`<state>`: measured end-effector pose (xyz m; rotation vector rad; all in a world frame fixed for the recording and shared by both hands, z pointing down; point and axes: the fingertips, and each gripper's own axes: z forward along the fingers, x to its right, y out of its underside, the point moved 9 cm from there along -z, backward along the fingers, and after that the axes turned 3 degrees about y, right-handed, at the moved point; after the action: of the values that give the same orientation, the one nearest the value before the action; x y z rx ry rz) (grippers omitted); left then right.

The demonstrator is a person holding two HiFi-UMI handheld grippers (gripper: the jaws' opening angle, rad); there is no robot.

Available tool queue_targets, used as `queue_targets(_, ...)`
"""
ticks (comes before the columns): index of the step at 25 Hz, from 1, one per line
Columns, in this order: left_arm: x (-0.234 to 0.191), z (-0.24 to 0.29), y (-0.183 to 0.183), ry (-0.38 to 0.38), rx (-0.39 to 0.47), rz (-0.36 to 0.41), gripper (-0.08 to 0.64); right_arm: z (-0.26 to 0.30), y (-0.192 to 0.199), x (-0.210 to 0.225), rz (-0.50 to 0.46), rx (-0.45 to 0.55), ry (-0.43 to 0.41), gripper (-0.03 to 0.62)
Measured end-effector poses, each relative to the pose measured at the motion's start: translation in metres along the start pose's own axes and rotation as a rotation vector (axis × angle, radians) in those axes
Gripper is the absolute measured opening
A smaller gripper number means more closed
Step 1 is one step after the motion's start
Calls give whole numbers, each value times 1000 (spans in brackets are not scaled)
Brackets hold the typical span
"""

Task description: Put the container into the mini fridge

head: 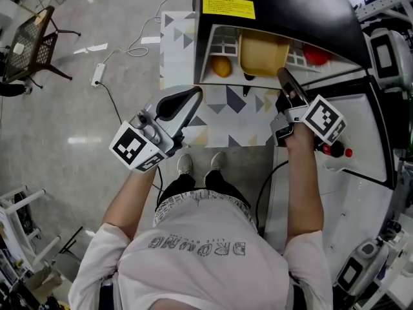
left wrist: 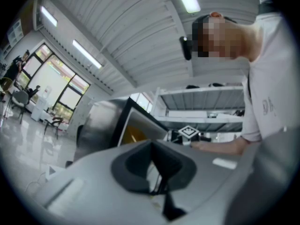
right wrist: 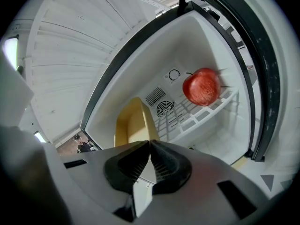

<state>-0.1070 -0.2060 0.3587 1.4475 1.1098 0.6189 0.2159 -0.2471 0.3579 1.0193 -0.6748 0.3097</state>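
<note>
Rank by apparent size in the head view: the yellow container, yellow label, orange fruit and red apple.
1. Yellow plastic container
2. Yellow rectangular label
3. Round orange fruit and red apple: similar; the apple is partly hidden by the black fridge top, so unranked.

We see the container [head: 263, 51] already inside the mini fridge [head: 284, 15]. It's a tan-yellow plastic tub with a rounded rim, sitting level on the white wire shelf [right wrist: 201, 114] about mid-width and near the front edge. Can't tell if it has a lid. The fridge has a black shell, a white interior and a yellow sticker [head: 228, 6] on top. Its door [head: 359, 141] is swung fully open to the right.
</note>
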Motion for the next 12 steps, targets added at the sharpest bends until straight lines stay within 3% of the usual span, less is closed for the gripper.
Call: queue_targets(12, -9, 15, -4, 11, -24, 33, 5, 31, -18, -7, 14, 30, -18, 17)
